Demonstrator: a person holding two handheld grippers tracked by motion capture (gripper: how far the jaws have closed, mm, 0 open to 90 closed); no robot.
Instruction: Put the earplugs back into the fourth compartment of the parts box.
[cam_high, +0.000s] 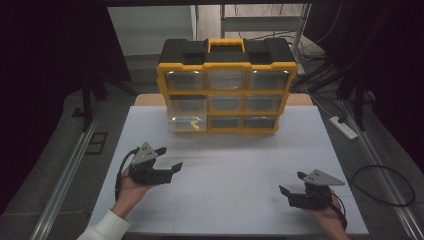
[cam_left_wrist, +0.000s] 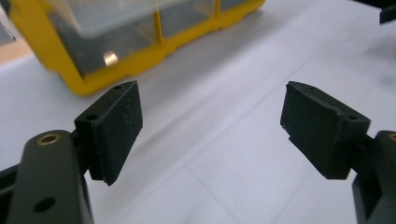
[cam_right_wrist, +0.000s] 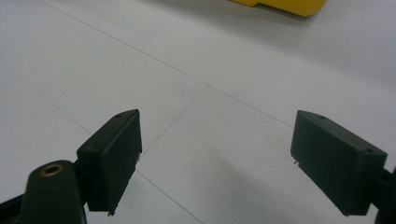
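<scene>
The bottom-left drawer (cam_high: 188, 123) of the yellow organizer (cam_high: 226, 85) juts out, holding what may be a small yellow part (cam_high: 195, 124). The left gripper (cam_high: 170, 159) hangs nearest it, jaws wide and empty, seemingly for access; the right gripper (cam_high: 292, 184) rests wide open on the table (cam_high: 235, 170).

A yellow-and-black organizer (cam_high: 226, 85) with 9 clear drawers in 3 rows stands upright at the far edge of the white table (cam_high: 225, 200), its bottom-left drawer (cam_high: 187, 123) pulled slightly out, holding a small yellow piece (cam_high: 195, 124).
</scene>
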